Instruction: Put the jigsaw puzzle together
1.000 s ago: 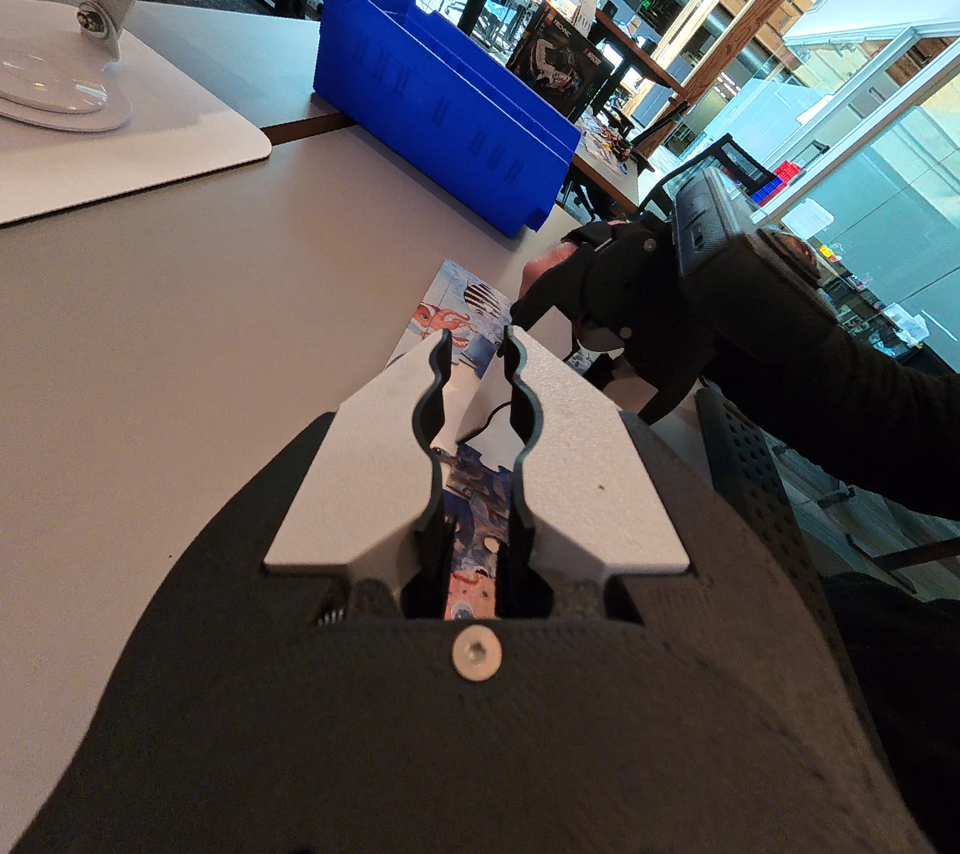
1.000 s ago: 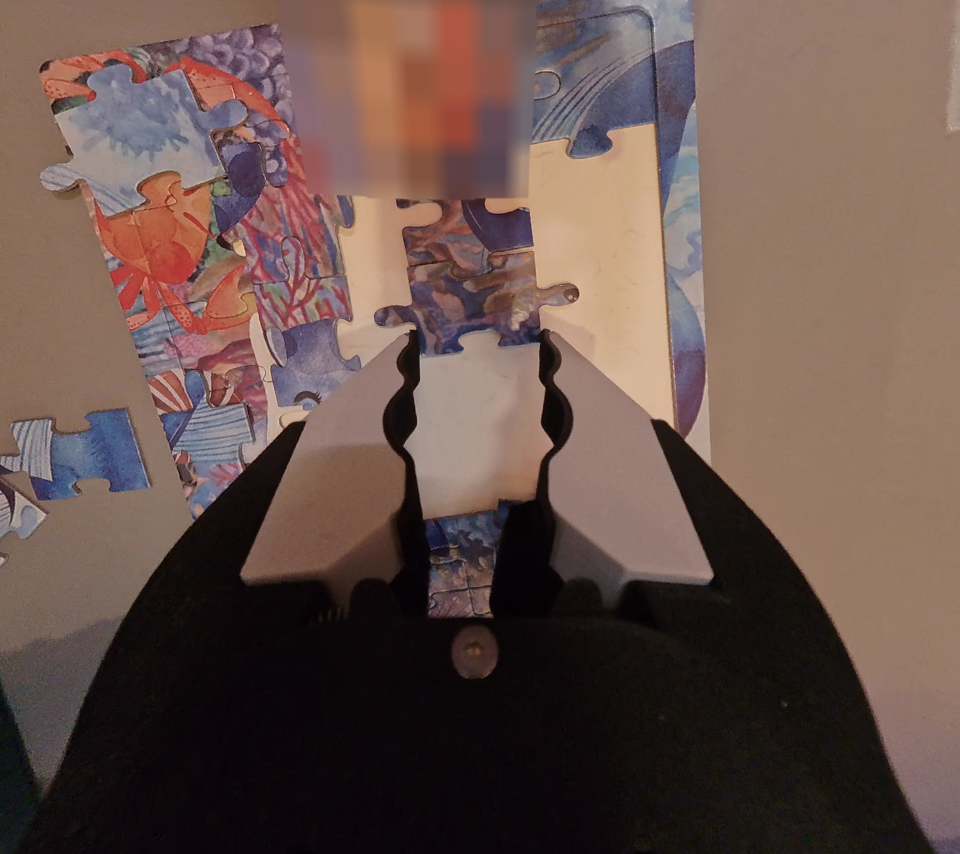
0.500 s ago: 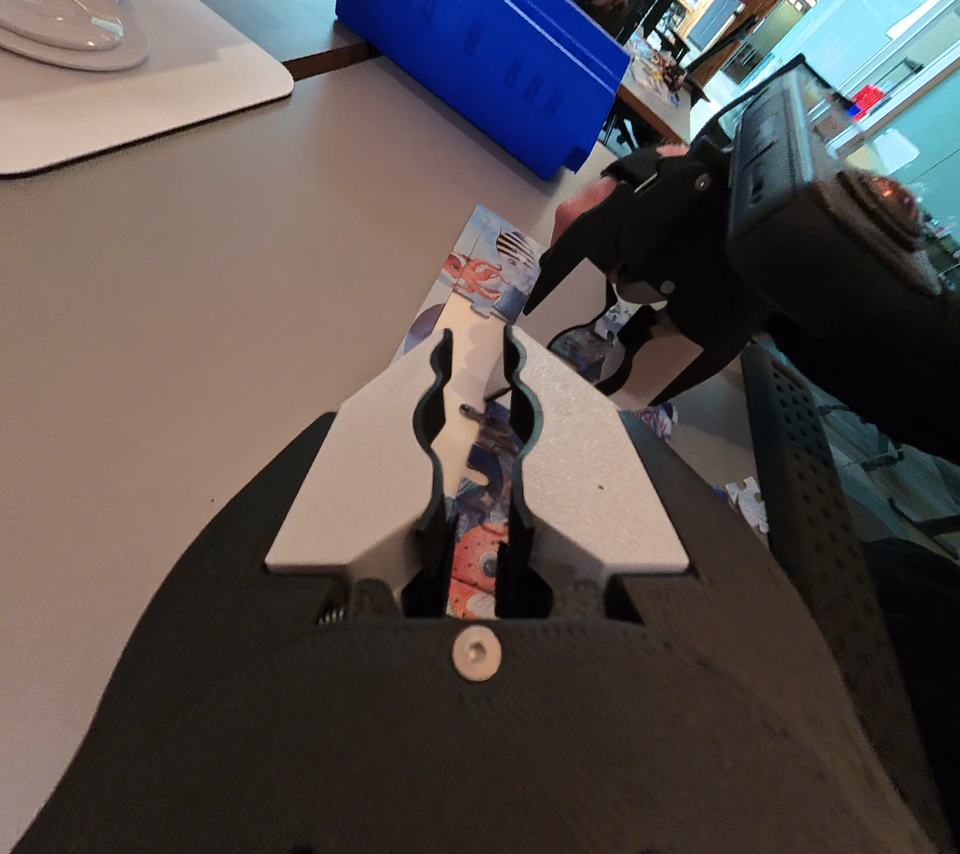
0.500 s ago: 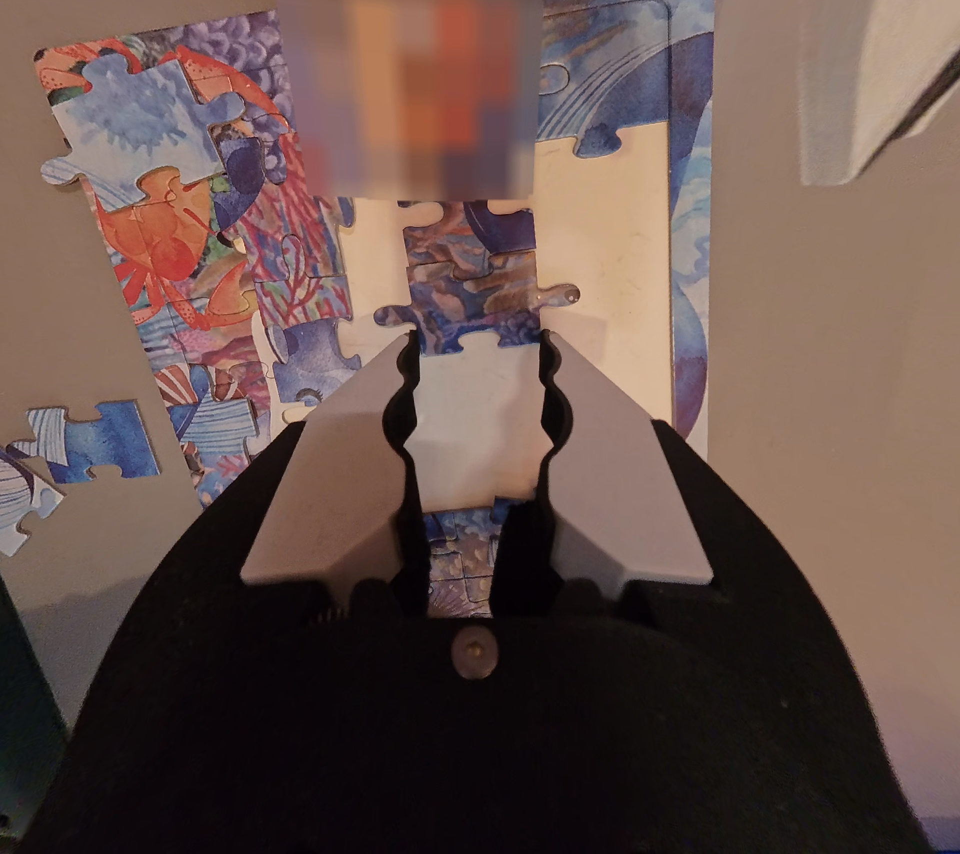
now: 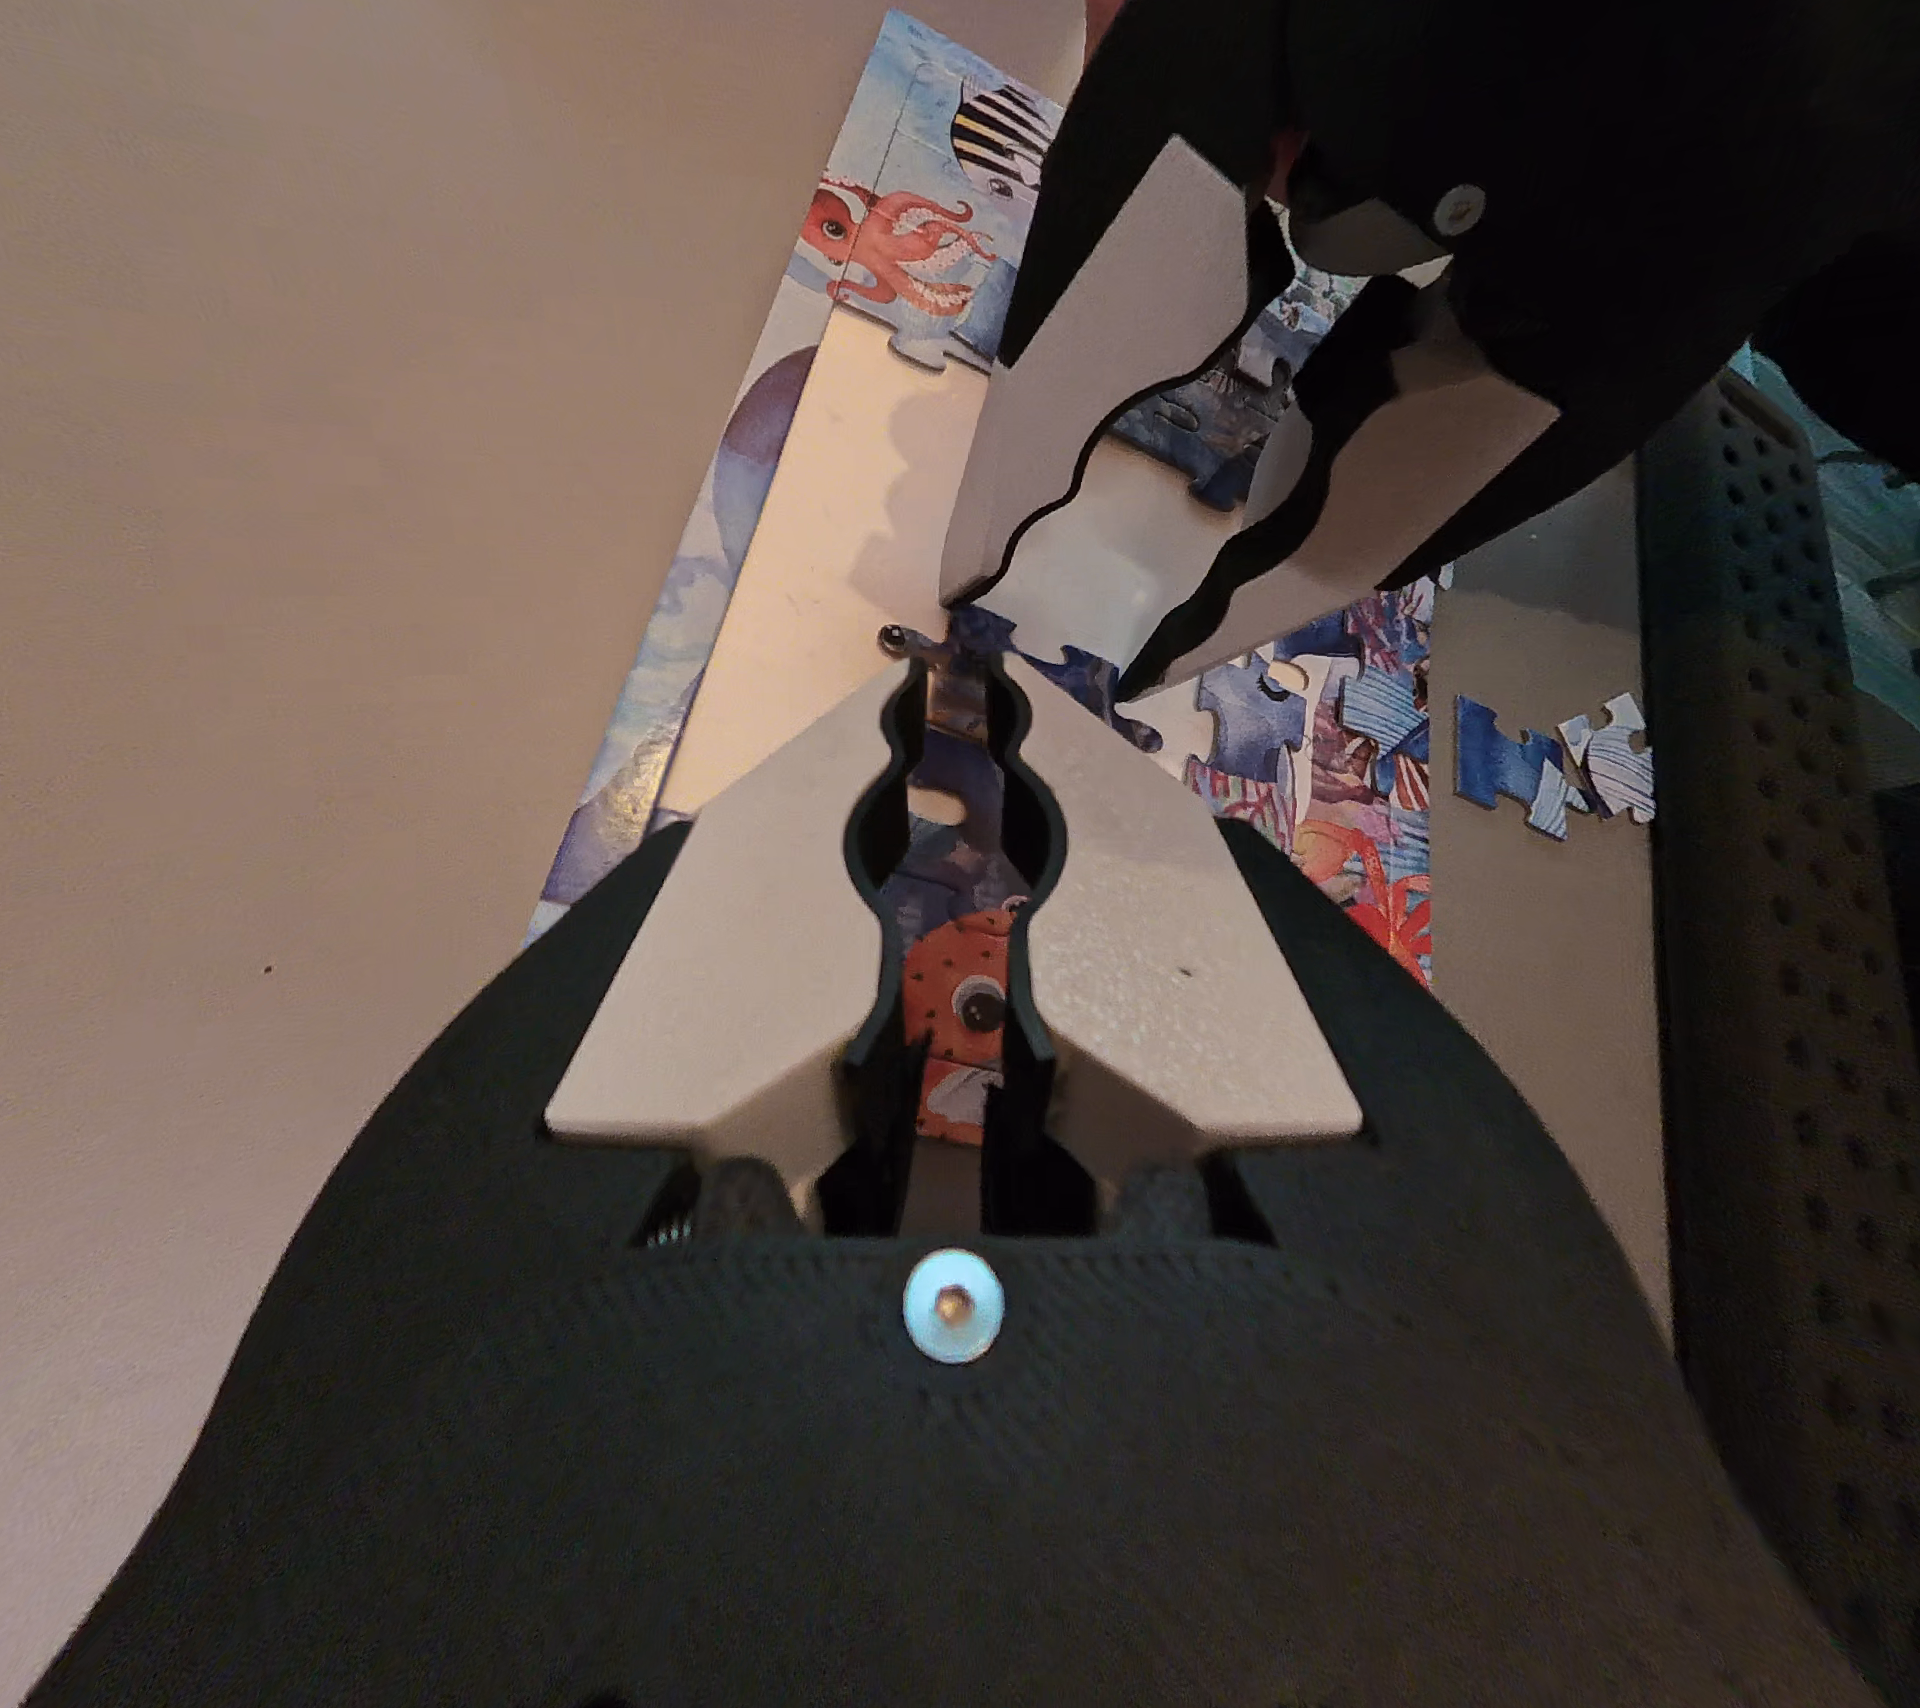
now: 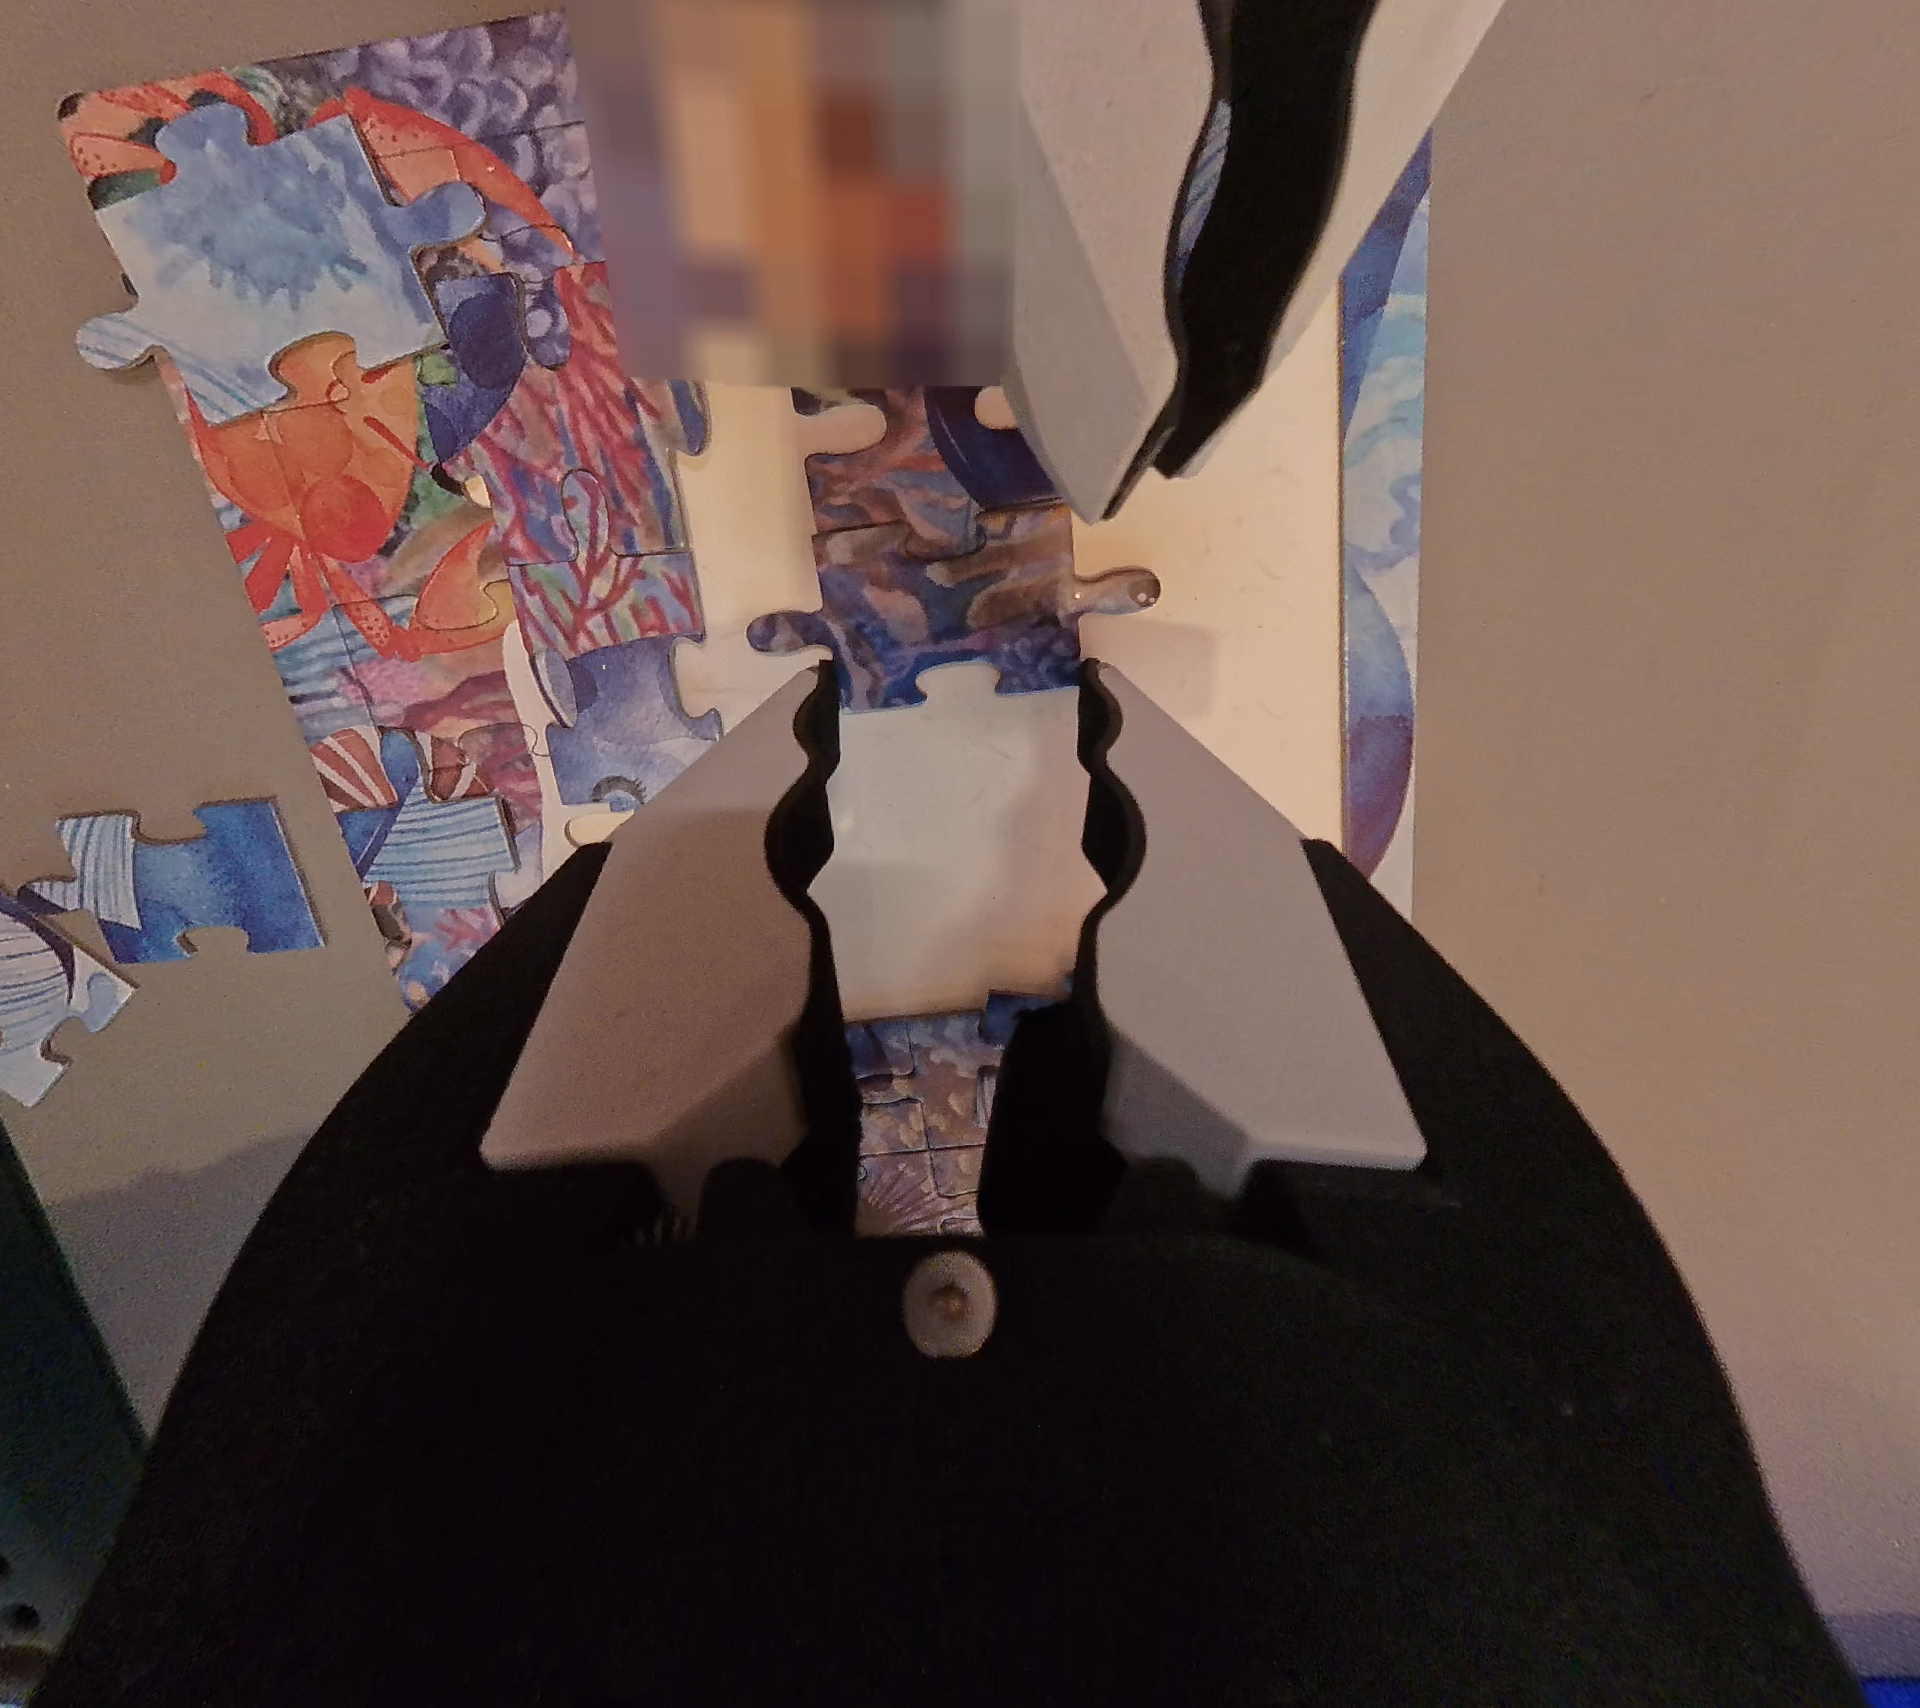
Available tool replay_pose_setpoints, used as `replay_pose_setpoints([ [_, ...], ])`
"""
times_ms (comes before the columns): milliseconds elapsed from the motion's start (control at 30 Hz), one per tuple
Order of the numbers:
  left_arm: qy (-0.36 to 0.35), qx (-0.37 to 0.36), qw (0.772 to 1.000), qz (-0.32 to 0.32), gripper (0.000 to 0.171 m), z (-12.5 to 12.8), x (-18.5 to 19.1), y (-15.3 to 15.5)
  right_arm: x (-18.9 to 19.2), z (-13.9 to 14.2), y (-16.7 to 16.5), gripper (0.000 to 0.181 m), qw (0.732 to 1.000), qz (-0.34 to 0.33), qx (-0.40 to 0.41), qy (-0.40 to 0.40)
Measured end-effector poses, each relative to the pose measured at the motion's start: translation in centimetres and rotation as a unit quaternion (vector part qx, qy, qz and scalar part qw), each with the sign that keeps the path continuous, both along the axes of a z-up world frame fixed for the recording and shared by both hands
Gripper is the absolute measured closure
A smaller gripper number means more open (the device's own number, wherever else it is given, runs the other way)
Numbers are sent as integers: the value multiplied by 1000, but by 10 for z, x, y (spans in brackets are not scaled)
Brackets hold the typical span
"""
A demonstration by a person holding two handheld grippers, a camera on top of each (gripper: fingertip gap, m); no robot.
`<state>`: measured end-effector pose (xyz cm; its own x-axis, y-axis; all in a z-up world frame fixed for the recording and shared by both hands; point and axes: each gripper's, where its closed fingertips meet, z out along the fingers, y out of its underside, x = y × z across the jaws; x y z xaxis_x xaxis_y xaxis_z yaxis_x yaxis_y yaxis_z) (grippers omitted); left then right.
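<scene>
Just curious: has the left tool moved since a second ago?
Yes. The left tool has come in from beyond the top right, over the puzzle tray, down to the loose purple piece.

No writing, label, brand, number or sign can be read in either view. The jigsaw puzzle (image 6: 343,370) carries only painted sea pictures, with no lettering on its pieces or frame. A mosaic patch covers part of the far side of the puzzle in the right wrist view, and nothing under it can be made out.
</scene>
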<state>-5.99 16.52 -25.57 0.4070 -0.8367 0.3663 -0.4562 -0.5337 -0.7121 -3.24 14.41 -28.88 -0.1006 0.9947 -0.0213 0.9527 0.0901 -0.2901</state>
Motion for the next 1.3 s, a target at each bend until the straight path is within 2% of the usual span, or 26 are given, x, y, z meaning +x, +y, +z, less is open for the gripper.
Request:
replay_pose_setpoints([
  [167, 34, -1, 999, -25, 163, -14, 4, -8, 0, 0, 0, 137, 1000, 0, 0, 0],
  [333, 75, 2, 997, -24, 168, -28, 1, -7, 0, 0, 0, 137, 1000, -1, 0, 2],
  [600, 78, 8, 997, -24, 171, -28, 1, -6, -1, 0, 0, 136, 1000, -1, 1, 1],
  [800, 41, 19, 998, -47, 171, -13, 11, -12, -1, 0, 0, 137, 1000, -1, 1, 2],
  [933, 73, 16, 996, -43, 171, -27, 8, -10, -1, 0, 0, 137, 1000, -2, 2, 3],
  [1300, 82, 23, 995, -47, 171, -27, 10, -11, -1, 0, 0, 136, 1000, 0, 4, 0],
])
